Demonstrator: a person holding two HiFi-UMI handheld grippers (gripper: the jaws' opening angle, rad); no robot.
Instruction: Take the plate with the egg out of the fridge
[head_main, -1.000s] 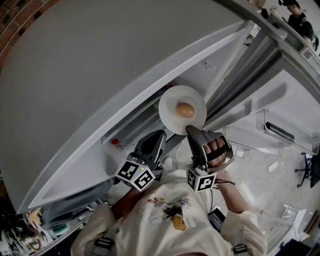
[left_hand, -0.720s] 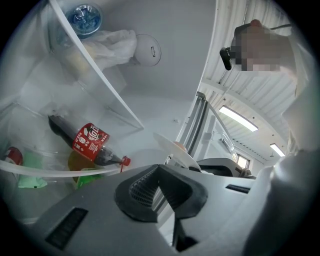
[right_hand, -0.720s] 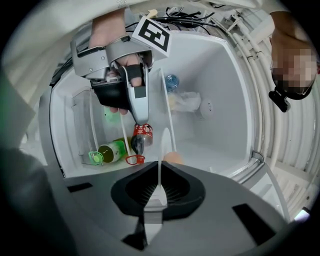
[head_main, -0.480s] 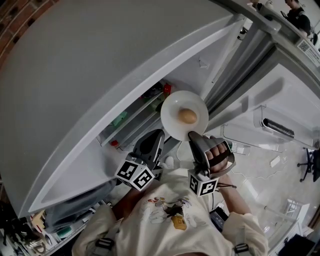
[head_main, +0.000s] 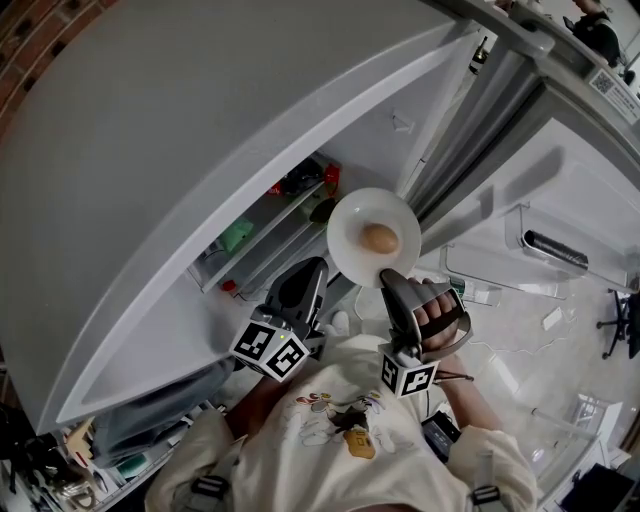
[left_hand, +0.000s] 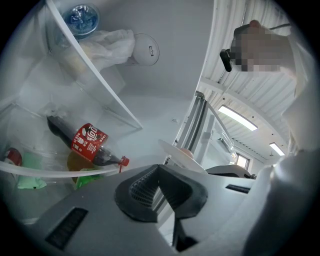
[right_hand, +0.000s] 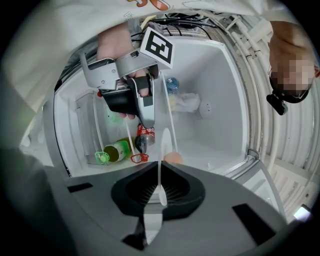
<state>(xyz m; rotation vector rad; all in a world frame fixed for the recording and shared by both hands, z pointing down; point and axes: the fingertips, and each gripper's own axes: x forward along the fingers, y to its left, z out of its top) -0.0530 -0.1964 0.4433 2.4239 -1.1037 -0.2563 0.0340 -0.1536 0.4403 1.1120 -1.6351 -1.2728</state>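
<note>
Since a second ago the plate (head_main: 350, 222) with the egg (head_main: 378, 238) has slid a little lower in the head view, toward us. More of the fridge (head_main: 200, 150) shelf has come into sight beside it.

The right gripper (head_main: 388, 277) has its jaws clamped on the plate's near rim. In its own view the rim (right_hand: 160, 165) stands edge-on between the two pads. The rest of the plate reaches out ahead of the jaws. The egg sits on the middle of the plate, just beyond the pads and apart from them, to the right of the edge-on rim in that view (right_hand: 173, 158).

The left gripper (head_main: 320, 268) hangs just beside the right one, on its left, and points the same way. Its jaws (left_hand: 160, 170) are together with nothing between them. The plate lies ahead of it and to its right, near but not touching.

Past the plate, ahead of both grippers, a cola bottle (left_hand: 87, 142) and a green-capped bottle (right_hand: 116, 149) lie on the shelf, well apart from the plate.
</note>
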